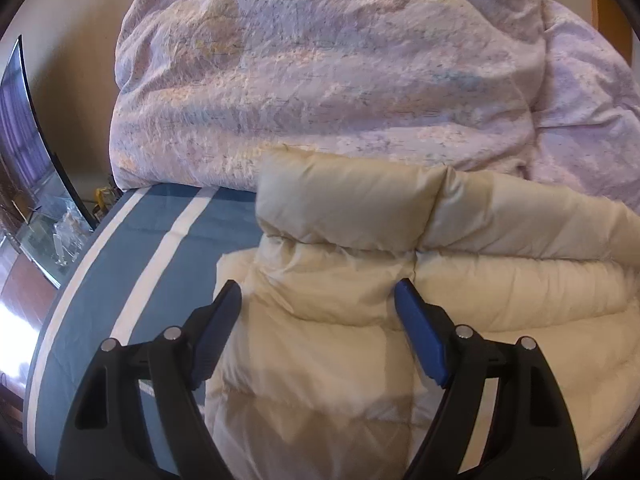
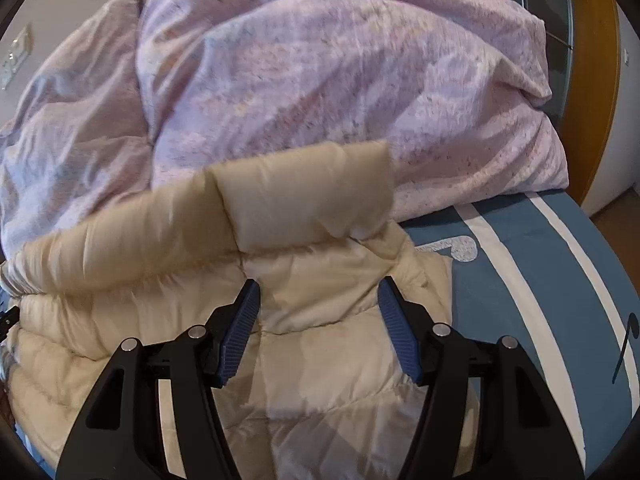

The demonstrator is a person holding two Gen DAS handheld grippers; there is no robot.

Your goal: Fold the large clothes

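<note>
One cream quilted puffer jacket, one crumpled lilac patterned duvet, one blue white-striped bedsheet, two black blue-padded grippers: left, right.

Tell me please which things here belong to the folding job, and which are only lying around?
Part of the job:
- cream puffer jacket
- left gripper, open above it
- right gripper, open above it

Only lying around:
- lilac duvet, bunched behind the jacket
- blue striped bedsheet underneath
- glass cabinet beside the bed
</note>
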